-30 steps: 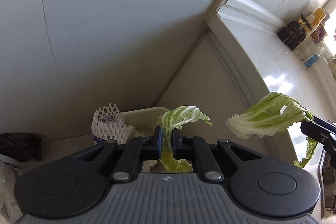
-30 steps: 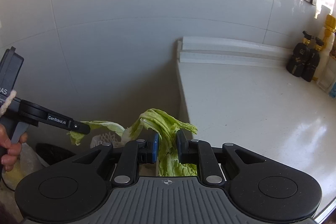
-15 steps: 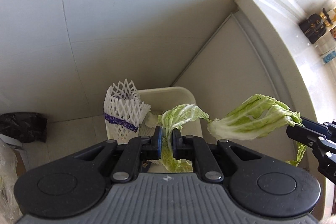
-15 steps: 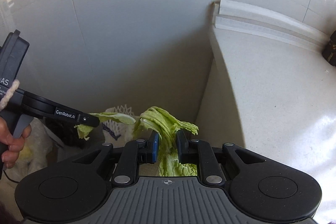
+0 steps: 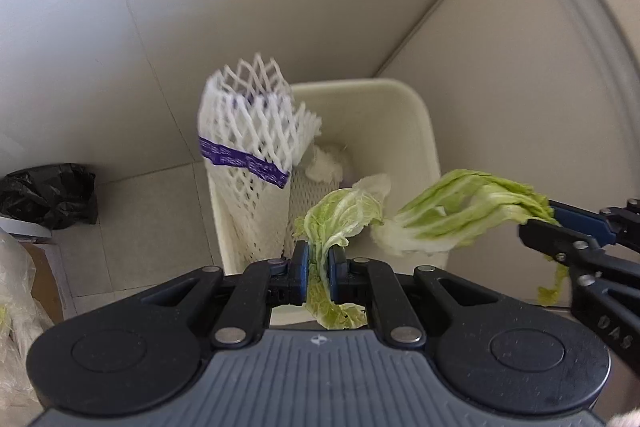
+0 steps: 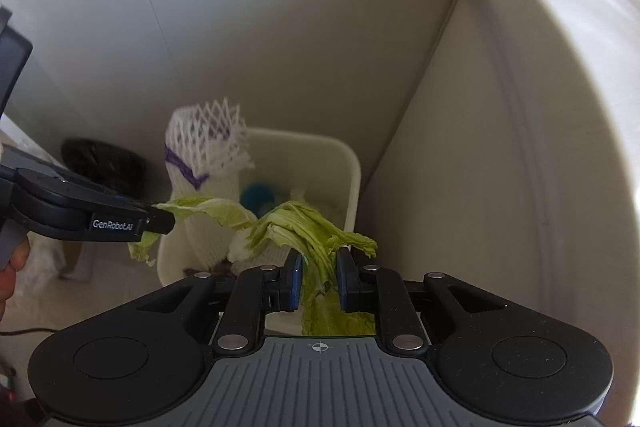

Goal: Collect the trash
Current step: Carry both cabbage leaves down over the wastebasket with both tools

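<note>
Here, itemised. Left gripper [image 5: 319,263]: jaws clenched on a small cabbage leaf [image 5: 340,215], pale green, crumpled, over the near part of the bin. Right gripper [image 6: 318,281]: jaws clenched on a larger cabbage leaf [image 6: 312,231], ribbed, its white stem end toward the bin's middle; in the left wrist view entering from 3 o'clock [image 5: 576,239], leaf [image 5: 460,215] just beside the small one, tips near, touching or not cannot be told. Cream waste bin [image 5: 424,131]: rectangular, open, on the floor in the corner between tiled wall and cabinet side. White foam fruit net [image 5: 248,131] with purple band: upright in the bin at 10 o'clock, rising above the rim. Inside the bin: a white crumpled scrap [image 5: 326,167], something blue [image 6: 256,195], blurred. Black plastic bag [image 5: 48,195]: on the floor at 9 o'clock, well apart from the bin. Clear plastic bag [image 5: 16,291]: at 8 o'clock, lower left edge. Person's fingers [image 6: 14,263] on the left gripper's handle, at 9 o'clock in the right wrist view.
</note>
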`<state>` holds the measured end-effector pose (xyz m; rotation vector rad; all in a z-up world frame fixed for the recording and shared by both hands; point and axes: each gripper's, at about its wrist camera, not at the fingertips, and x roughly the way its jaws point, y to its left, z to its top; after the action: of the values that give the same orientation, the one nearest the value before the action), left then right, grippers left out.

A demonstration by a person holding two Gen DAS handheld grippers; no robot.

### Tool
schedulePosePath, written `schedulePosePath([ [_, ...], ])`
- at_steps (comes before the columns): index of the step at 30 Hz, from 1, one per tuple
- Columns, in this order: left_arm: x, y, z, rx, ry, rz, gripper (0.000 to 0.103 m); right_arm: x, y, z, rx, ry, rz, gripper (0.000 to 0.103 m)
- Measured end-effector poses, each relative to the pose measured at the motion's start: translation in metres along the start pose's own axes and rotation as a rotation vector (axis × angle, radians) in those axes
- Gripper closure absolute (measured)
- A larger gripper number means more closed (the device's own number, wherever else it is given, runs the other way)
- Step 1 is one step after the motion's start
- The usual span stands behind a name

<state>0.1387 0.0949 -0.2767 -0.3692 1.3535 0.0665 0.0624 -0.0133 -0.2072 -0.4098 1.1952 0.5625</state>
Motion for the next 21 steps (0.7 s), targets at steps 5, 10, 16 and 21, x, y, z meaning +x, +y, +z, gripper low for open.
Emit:
schedulePosePath([
  [5, 0.036, 0.001, 0.007, 0.028, 0.031, 0.010, 0.093, 0.046, 0.003, -0.001, -0.037, 0.065, 0.018, 0.087],
  [10, 0.058, 0.010, 0.010, 0.021, 0.057, 0.020, 0.092, 0.082, -0.002, 0.003, -0.015, 0.126, 0.024, 0.087],
  [16, 0.079, 0.012, 0.002, 0.044, 0.087, 0.026, 0.092, 0.104, -0.008, 0.002, 0.012, 0.161, 0.041, 0.087],
  [21, 0.096, 0.014, -0.008, 0.043, 0.107, 0.026, 0.091, 0.122, -0.004, 0.002, -0.005, 0.182, 0.049, 0.087],
])
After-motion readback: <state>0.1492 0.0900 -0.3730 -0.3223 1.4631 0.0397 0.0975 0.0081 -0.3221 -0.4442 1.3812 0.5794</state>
